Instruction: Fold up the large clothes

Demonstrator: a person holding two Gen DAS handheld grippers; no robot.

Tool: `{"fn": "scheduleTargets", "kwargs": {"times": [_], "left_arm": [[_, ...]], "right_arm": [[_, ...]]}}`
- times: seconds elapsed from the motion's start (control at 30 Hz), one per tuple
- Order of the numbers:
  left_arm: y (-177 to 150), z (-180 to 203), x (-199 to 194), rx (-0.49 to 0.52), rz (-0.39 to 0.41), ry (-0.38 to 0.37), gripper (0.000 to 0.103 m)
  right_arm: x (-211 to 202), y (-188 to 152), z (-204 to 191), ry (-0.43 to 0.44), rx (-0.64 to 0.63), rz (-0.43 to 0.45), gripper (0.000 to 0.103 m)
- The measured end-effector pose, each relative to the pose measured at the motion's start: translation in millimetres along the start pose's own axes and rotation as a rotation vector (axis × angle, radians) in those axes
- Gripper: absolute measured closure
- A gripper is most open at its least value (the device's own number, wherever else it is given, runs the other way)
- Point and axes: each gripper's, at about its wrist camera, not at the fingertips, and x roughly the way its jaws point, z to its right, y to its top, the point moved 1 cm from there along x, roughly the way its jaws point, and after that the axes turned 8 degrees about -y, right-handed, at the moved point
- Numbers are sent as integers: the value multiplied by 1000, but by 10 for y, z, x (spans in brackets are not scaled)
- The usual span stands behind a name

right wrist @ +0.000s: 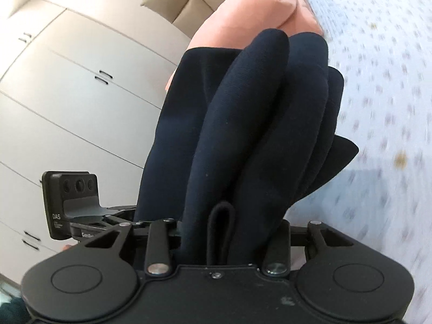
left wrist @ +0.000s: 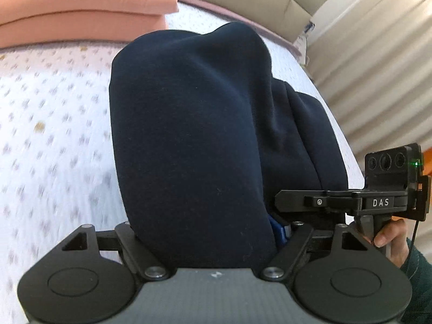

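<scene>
Clearly my left gripper [left wrist: 205, 232] and right gripper [right wrist: 224, 229] each clamp bunched folds of the navy garment [left wrist: 189, 124], lifted above the dotted bedspread [left wrist: 54, 108]. It looks soft, thick and fairly heavy; I'd grip its hems or corners.

Both grippers angle downward, jaws clamped on thick folds of dark cloth: the left gripper [left wrist: 205, 232] partly spread, the right gripper [right wrist: 229, 232] narrower. A hand [left wrist: 388, 239] grips the right one's handle.
</scene>
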Motion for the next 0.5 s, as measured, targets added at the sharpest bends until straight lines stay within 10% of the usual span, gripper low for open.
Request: {"fn": "scheduleTargets", "kwargs": {"times": [0.3, 0.5], "left_arm": [[-513, -247, -88, -31, 7, -39, 21], [-910, -1062, 385, -178, 51, 71, 0]], "right_arm": [[237, -496, -135, -46, 19, -19, 54], [720, -712, 609, -317, -29, 5, 32]]}}
